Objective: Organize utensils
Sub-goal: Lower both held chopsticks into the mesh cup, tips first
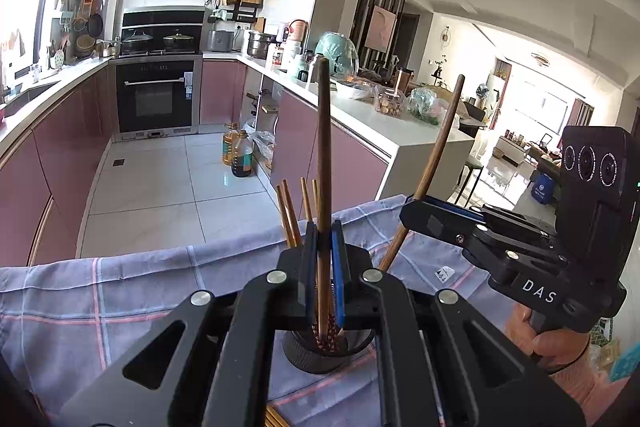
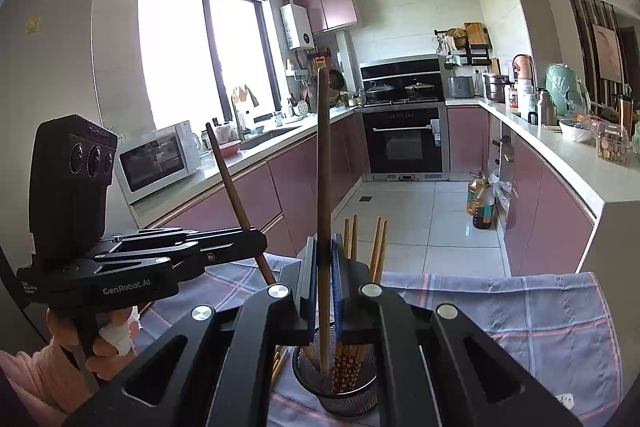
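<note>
A dark mesh utensil holder (image 1: 320, 351) (image 2: 336, 383) stands on a blue checked cloth (image 1: 120, 291) (image 2: 540, 311). Several chopsticks (image 1: 289, 213) (image 2: 378, 247) stand in it. My left gripper (image 1: 324, 239) is shut on a long dark wooden handle (image 1: 323, 147) that stands upright with its lower end in the holder. My right gripper (image 2: 323, 255) is shut on a second dark wooden handle (image 2: 323, 167), also reaching down into the holder. Each gripper shows in the other's view, the right (image 1: 416, 215) and the left (image 2: 256, 239), each holding a slanted handle.
The cloth covers a table at the near edge of a kitchen. Pink cabinets with white counters run along both sides. An oven (image 1: 156, 99) stands at the far end. Oil bottles (image 1: 240, 155) stand on the tiled floor. More chopsticks (image 1: 276, 419) lie on the cloth.
</note>
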`<move>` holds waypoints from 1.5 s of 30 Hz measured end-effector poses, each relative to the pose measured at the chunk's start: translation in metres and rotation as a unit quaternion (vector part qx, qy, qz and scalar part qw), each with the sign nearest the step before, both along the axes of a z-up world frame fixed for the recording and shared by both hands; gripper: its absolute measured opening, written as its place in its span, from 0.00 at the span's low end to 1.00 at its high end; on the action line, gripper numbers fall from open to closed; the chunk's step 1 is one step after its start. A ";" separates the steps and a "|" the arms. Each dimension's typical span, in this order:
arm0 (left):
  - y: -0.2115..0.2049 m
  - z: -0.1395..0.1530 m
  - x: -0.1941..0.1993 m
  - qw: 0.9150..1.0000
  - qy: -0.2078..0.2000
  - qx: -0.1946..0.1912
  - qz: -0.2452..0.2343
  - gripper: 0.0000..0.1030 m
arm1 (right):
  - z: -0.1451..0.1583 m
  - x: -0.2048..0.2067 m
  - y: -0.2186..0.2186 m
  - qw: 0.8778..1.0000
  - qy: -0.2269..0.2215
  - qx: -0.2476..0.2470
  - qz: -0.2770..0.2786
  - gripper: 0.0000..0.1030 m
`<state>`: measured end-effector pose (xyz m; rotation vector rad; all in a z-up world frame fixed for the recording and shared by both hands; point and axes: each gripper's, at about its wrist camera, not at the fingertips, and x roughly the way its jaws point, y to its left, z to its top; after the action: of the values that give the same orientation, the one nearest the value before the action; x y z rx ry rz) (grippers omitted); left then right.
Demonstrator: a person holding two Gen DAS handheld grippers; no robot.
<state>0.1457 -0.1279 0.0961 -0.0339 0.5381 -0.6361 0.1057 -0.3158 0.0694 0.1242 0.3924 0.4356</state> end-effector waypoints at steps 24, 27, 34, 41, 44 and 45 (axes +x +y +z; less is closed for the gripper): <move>-0.012 -0.011 0.003 0.999 0.020 0.023 -0.007 0.07 | -0.018 0.011 0.004 0.999 0.035 -0.002 -0.001 0.06; -0.012 -0.013 0.004 0.999 0.024 0.026 -0.008 0.07 | -0.021 0.012 0.006 0.999 0.040 -0.003 0.000 0.06; -0.012 -0.022 0.007 0.999 0.034 0.035 -0.011 0.07 | -0.029 0.016 0.009 0.999 0.054 -0.005 0.002 0.06; -0.013 -0.034 0.013 0.998 0.051 0.042 -0.015 0.07 | -0.038 0.022 0.012 0.997 0.071 -0.011 0.006 0.06; -0.016 -0.040 0.015 0.997 0.057 0.046 -0.016 0.07 | -0.043 0.024 0.014 0.997 0.080 -0.013 0.007 0.06; -0.017 -0.042 0.016 0.997 0.059 0.047 -0.016 0.07 | -0.045 0.024 0.014 0.997 0.082 -0.013 0.008 0.06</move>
<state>0.1613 -0.1447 0.0545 0.0271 0.6838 -0.6426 0.1299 -0.3018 0.0244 0.1319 0.5607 0.4367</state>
